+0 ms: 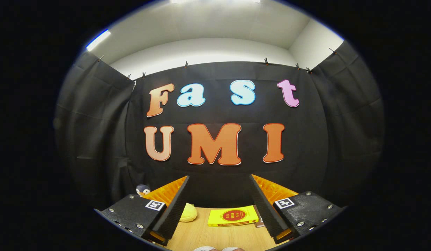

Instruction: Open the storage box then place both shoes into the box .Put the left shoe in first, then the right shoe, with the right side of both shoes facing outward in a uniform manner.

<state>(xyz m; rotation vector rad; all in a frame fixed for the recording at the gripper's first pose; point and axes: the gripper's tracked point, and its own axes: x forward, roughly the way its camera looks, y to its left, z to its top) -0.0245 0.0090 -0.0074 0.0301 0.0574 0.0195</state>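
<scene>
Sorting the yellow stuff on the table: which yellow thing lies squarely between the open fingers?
The flat yellow box; the soft yellow lump sits beside the left finger instead.

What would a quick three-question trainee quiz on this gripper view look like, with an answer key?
1. True or false: the gripper is shut on the yellow book.
2. Multiple choice: what lies on the wooden table just beyond the left finger's tip? A) a soft yellow object B) a shoe C) a storage box
3. Fill in: the small toy by the black cloth wall, past the left finger, is a ____.

Key
1. False: the fingers are spread wide with nothing between them, and the book lies flat ahead of them.
2. A, the soft yellow object.
3. Penguin.
</scene>
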